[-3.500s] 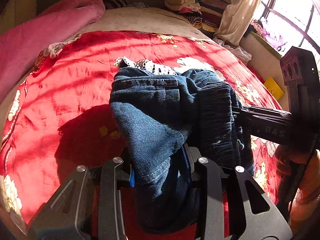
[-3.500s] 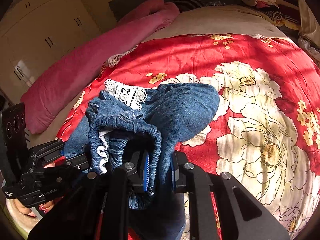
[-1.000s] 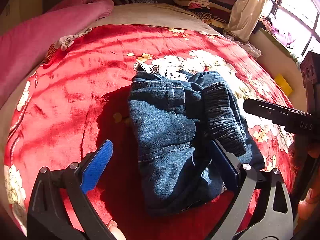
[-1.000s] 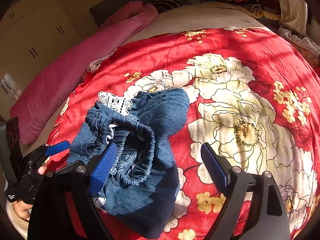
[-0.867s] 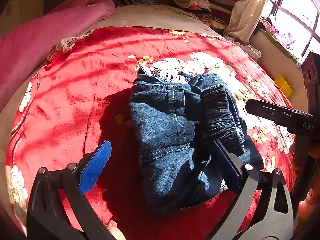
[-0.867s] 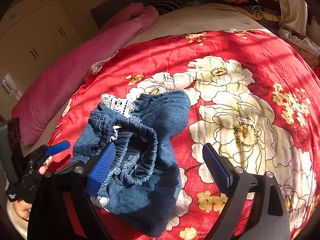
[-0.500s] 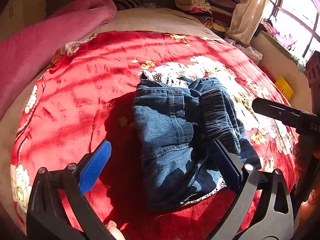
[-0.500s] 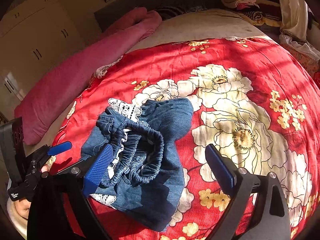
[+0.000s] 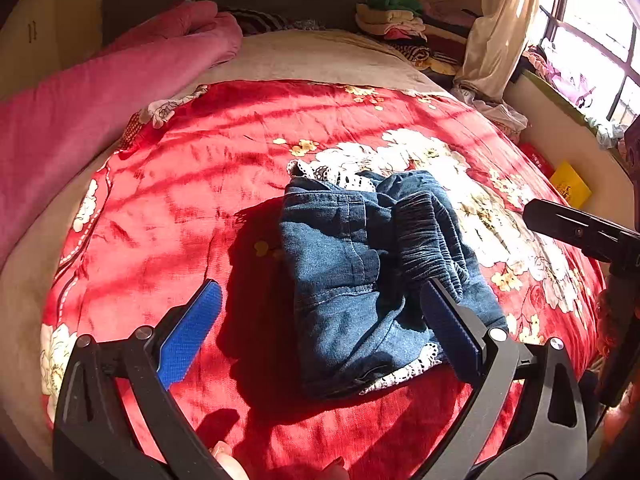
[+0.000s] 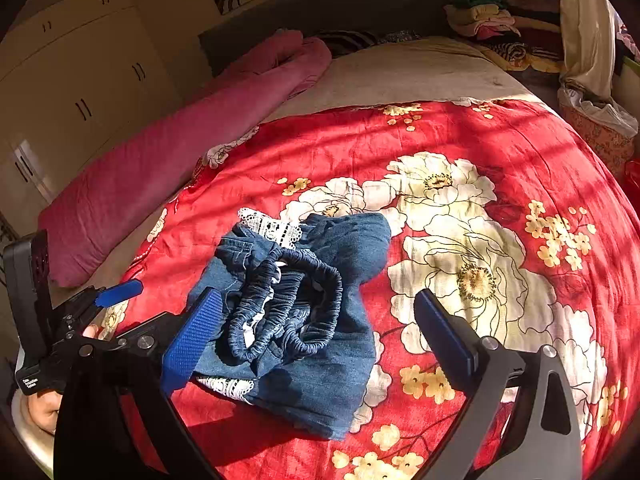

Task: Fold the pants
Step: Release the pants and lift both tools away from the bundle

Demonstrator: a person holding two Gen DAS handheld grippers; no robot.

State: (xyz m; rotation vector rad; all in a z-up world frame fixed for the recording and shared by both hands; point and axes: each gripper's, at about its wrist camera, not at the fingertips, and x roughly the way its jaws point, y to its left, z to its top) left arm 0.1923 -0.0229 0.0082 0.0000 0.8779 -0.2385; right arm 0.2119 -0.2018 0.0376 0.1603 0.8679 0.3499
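Dark blue denim pants (image 9: 360,264) with white lace trim lie folded in a bundle on the red floral bedspread (image 9: 180,184). They also show in the right wrist view (image 10: 304,312), elastic waistband on top. My left gripper (image 9: 320,332) is open and empty, just in front of the bundle, not touching it. My right gripper (image 10: 316,340) is open and empty, near the bundle's front edge. The left gripper also shows at the left in the right wrist view (image 10: 120,292).
A long pink bolster (image 9: 100,92) lies along the bed's left side. Folded clothes (image 9: 396,20) are stacked at the far right by the headboard. A curtain (image 9: 496,40) and window are on the right. Cupboards (image 10: 72,80) stand on the left.
Both grippers were shut on the pants, then opened and let them go. Since a second ago both have drawn back a little; the bundle lies still.
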